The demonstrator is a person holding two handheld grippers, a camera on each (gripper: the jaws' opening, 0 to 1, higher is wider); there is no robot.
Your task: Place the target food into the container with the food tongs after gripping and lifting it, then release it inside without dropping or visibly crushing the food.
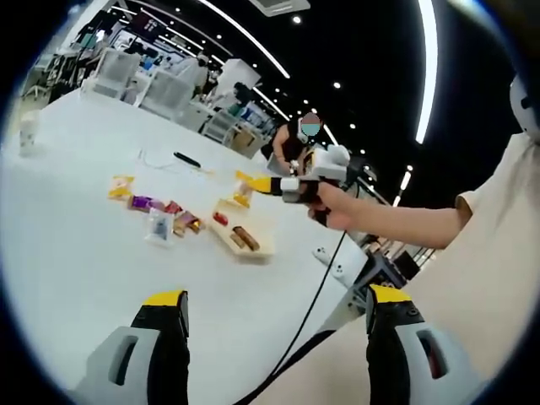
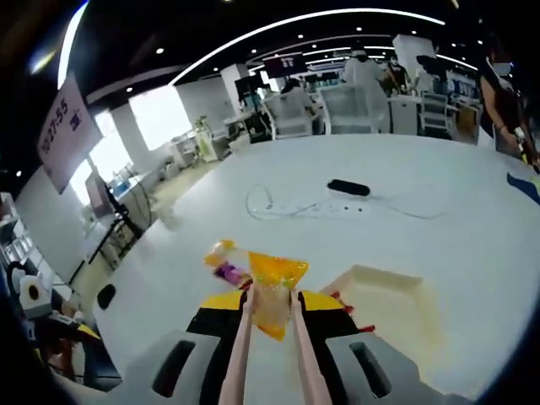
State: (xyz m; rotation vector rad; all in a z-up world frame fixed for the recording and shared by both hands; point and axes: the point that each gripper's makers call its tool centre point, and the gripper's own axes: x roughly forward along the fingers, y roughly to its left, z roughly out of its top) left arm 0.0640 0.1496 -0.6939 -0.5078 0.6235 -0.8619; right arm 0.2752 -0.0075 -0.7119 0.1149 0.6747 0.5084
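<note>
In the right gripper view, my right gripper [image 2: 272,304] is shut on a pair of pale pink tongs [image 2: 243,346]. The tongs pinch a yellow snack packet [image 2: 275,291] held above the table. A shallow beige tray [image 2: 411,291] lies just to its right. In the left gripper view, a hand holds that right gripper [image 1: 263,184] over the far end of the tray [image 1: 256,251], which holds a red piece [image 1: 221,218] and brown pieces [image 1: 245,238]. My left gripper [image 1: 277,295] hangs open over the table's near edge with nothing between its jaws.
Several wrapped snacks [image 1: 160,221] lie in a row left of the tray, with a yellow one [image 1: 121,186] at the far end. A black object [image 2: 348,187] and thin cable [image 2: 278,202] lie farther back. A cup [image 1: 28,131] stands at the left edge. Chairs and people stand behind.
</note>
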